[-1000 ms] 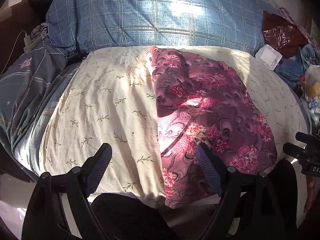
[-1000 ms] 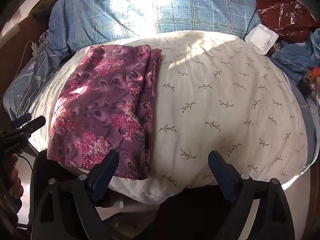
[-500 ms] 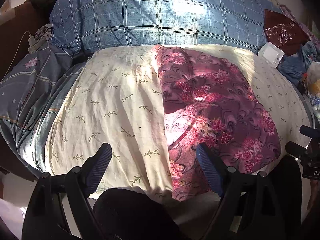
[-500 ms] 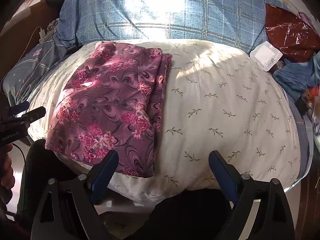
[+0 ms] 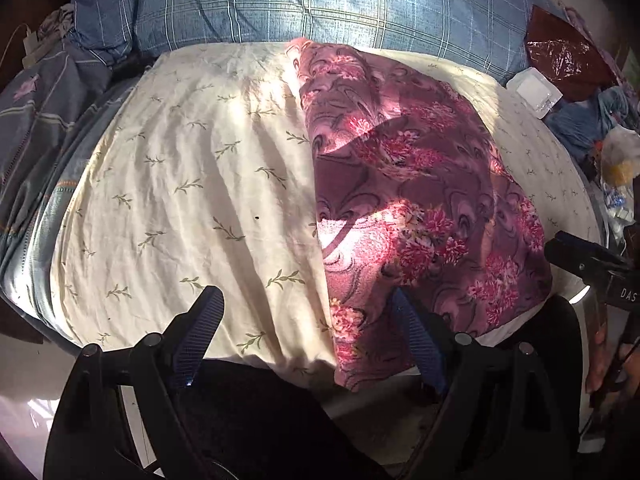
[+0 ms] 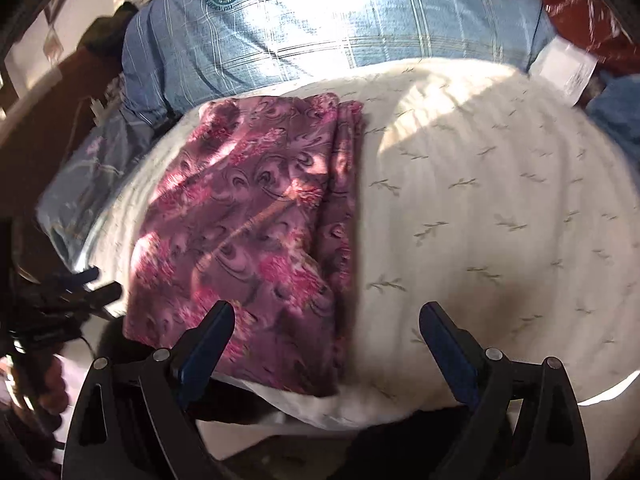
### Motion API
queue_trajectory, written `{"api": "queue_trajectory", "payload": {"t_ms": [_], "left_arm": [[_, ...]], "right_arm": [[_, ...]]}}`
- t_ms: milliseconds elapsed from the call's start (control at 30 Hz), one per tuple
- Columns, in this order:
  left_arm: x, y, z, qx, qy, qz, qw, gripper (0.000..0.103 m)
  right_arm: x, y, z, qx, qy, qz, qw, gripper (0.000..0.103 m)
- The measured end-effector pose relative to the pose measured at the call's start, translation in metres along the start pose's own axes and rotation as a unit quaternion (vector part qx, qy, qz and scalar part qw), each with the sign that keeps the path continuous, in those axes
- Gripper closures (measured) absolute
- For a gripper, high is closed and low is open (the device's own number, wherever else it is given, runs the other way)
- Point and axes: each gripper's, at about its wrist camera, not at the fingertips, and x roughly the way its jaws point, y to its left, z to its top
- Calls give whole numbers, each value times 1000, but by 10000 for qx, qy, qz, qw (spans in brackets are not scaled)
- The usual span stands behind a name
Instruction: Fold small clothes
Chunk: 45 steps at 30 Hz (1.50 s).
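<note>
A purple garment with pink flowers (image 5: pixel 416 200) lies folded lengthwise on a cream leaf-print cushion (image 5: pixel 192 184). Its near end hangs over the cushion's front edge. My left gripper (image 5: pixel 308 328) is open and empty above that front edge, its right finger over the garment's near end. In the right wrist view the garment (image 6: pixel 256 232) lies on the cushion's (image 6: pixel 480 208) left half. My right gripper (image 6: pixel 328 336) is open and empty, its left finger over the garment's near end. The right gripper also shows at the right edge of the left wrist view (image 5: pixel 588 264).
A blue plaid pillow (image 5: pixel 304 0) lies behind the cushion. A grey-blue striped blanket (image 5: pixel 36 128) lies at the left. A white packet (image 5: pixel 536 90), a dark red bag (image 5: pixel 560 52) and loose clutter sit at the right.
Both grippers have moved closer to the cushion and garment. The right wrist view is blurred from motion. The garment has not moved.
</note>
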Motion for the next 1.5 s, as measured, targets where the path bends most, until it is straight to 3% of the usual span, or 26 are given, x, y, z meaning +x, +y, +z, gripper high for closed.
{"api": "queue_trajectory", "payload": {"t_ms": [67,100,133,233,300,367,433,533,633,833,900,1000,1033,1067,1167,1233,1367,1433,1500], "left_arm": [[10,-2,5,-23,137,-42,9999,16],[13,-2,8,-67,204,-90,9997,16],[13,-2,10,-134,232,-197,9994,16],[5,-2,13,-245,89,-433,9987,16],[13,-4,14,-152,162,-162,9996,16],[31,-2,12,-96,470,-75,9988,16],[33,4,11,-250,615,-308,9973,16],[11,18,23,-487,335,-788,9951,16],[-2,29,57,-777,93,-1214,9895,16],[36,22,137,-1089,186,-1376,9843,16],[54,16,155,-1010,191,-1233,9870,16],[89,13,163,-766,304,-483,9954,16],[104,19,162,-840,440,-566,9939,7],[103,26,158,-879,294,-644,9936,5],[85,28,162,-769,204,-761,9939,6],[63,31,168,-822,-127,-1076,9907,6],[51,31,195,-876,-450,-1251,9872,6],[71,29,207,-842,-318,-1083,9900,6],[104,29,213,-717,-44,-579,9957,6]], "right_arm": [[14,-3,2,55,74,198,9998,22],[21,-3,3,41,169,397,9991,57],[26,-2,5,29,289,442,9986,81],[9,-2,8,-73,-141,668,9976,88],[10,-9,7,-21,-159,654,9977,89],[28,-19,4,16,131,503,9986,87],[30,-22,5,113,230,575,9980,80],[13,-19,23,212,78,653,9976,74],[0,-14,54,239,-387,875,9951,64],[34,6,122,24,-603,690,9958,63],[47,3,138,156,-667,813,9943,63],[75,-4,151,207,-621,592,9961,63],[90,-8,151,178,-421,377,9982,65],[105,-14,151,168,-158,270,9994,70],[100,-16,155,63,-180,415,9990,71],[87,-13,160,45,-368,564,9977,66],[75,-3,174,19,-638,829,9945,66],[84,2,178,-60,-603,781,9951,66],[100,3,177,-131,-469,623,9969,68]]}}
